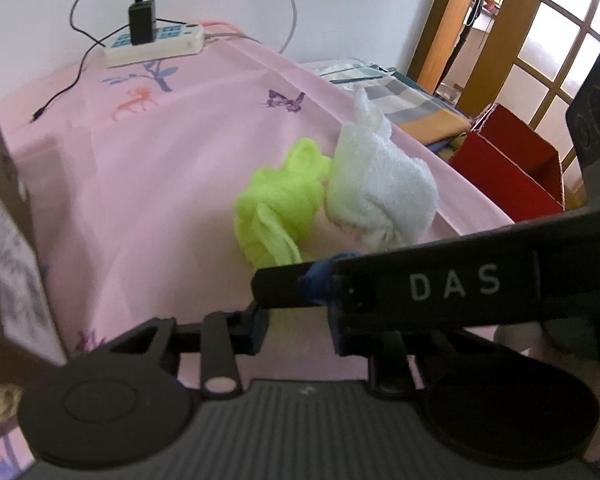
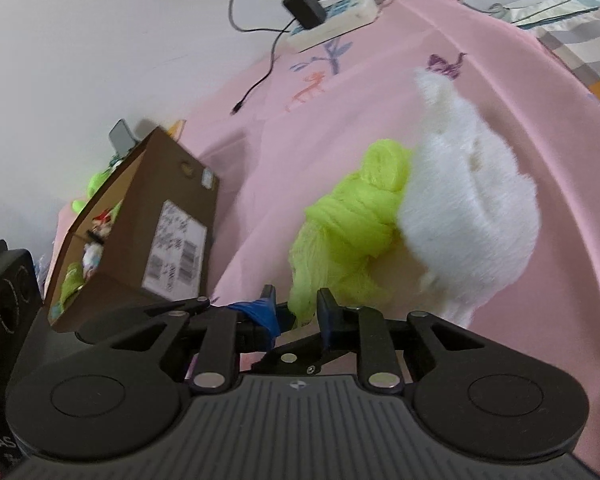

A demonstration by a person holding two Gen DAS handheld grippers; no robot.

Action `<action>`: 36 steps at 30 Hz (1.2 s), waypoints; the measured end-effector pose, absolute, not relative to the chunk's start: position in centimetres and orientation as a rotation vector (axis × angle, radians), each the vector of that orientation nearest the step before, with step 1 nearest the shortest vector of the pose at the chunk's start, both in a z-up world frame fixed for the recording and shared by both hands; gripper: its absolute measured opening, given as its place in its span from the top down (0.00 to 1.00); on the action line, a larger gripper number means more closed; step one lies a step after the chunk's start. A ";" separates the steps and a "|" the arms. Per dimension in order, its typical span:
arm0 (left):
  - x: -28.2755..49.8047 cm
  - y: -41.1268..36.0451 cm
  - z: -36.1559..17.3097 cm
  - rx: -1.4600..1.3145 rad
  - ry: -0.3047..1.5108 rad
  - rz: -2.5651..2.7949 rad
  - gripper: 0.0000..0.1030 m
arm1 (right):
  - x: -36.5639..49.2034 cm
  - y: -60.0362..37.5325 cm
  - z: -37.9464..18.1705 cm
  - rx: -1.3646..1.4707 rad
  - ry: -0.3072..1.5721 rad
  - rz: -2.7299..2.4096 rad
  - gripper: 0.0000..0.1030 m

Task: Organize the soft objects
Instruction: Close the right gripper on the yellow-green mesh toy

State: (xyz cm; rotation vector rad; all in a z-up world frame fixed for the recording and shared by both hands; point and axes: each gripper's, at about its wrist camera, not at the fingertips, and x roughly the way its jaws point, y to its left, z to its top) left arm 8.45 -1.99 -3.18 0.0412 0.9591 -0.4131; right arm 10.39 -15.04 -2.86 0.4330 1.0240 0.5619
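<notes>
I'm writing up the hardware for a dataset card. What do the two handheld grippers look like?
Both are matte black plastic: a ribbed grey-black deck flanked by two round discs, linkage bars with silver pivot pins, and blue-padded fingers. The right gripper, seen from the left camera, carries white "DAS" lettering.
</notes>
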 end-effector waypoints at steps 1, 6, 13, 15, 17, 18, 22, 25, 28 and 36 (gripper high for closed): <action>8.0 -1.6 -3.1 0.040 0.959 -0.411 0.77 | 10.1 -14.6 -2.8 0.431 1.028 0.568 0.97; 5.3 0.6 -2.8 0.022 0.981 -0.407 0.78 | 8.0 -12.5 -2.9 0.422 1.068 0.620 0.97; 1.1 3.6 -2.7 0.006 1.031 -0.431 0.79 | 5.3 -9.1 -3.0 0.374 1.129 0.703 0.91; -0.2 3.9 -2.3 0.005 1.037 -0.467 0.79 | 4.8 -7.9 -3.0 0.349 1.145 0.722 0.90; -1.4 3.8 -2.1 0.056 1.027 -0.490 0.78 | 4.2 -6.6 -2.9 0.317 1.148 0.736 0.90; -2.0 3.8 -2.0 0.079 1.019 -0.496 0.78 | 4.1 -6.1 -2.8 0.312 1.148 0.737 0.90; -2.9 4.7 -1.4 0.106 0.993 -0.517 0.78 | 3.8 -5.7 -2.7 0.319 1.141 0.710 0.90; -3.0 5.7 -0.8 0.112 0.975 -0.527 0.77 | 3.6 -6.3 -2.5 0.338 1.141 0.682 0.90; -3.0 6.5 -0.2 0.120 0.962 -0.556 0.64 | 3.5 -7.8 -2.0 0.352 1.129 0.643 0.90; -0.3 6.9 0.8 0.149 0.891 -0.566 0.45 | 4.0 -13.7 -2.4 0.530 1.116 0.430 0.89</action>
